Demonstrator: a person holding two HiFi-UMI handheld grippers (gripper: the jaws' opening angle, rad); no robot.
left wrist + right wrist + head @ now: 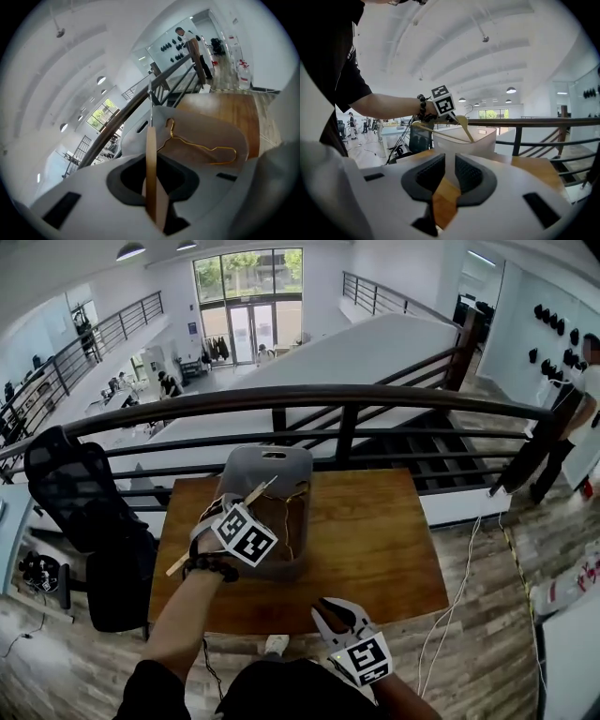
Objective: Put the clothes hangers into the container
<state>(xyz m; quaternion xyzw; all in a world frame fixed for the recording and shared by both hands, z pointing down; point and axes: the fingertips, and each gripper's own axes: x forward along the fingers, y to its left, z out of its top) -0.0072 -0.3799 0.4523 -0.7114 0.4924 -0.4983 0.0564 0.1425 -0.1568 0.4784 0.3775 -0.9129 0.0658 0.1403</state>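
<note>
Left claw [230, 505] is clenching on a wooden hanger [258, 491] and holding it slanted over the open top of the grey container [267, 454]. The slant is judged to be easing one end in first so the hanger clears the rim. The container is standing at the far edge of the counter [375, 540], left of centre, with a gold wire hanger [206, 149] lying inside. Right claw [336, 613] is hovering by the near edge, released, its jaws narrowly apart with nothing between them. It is judged to be keeping clear of the drop.
</note>
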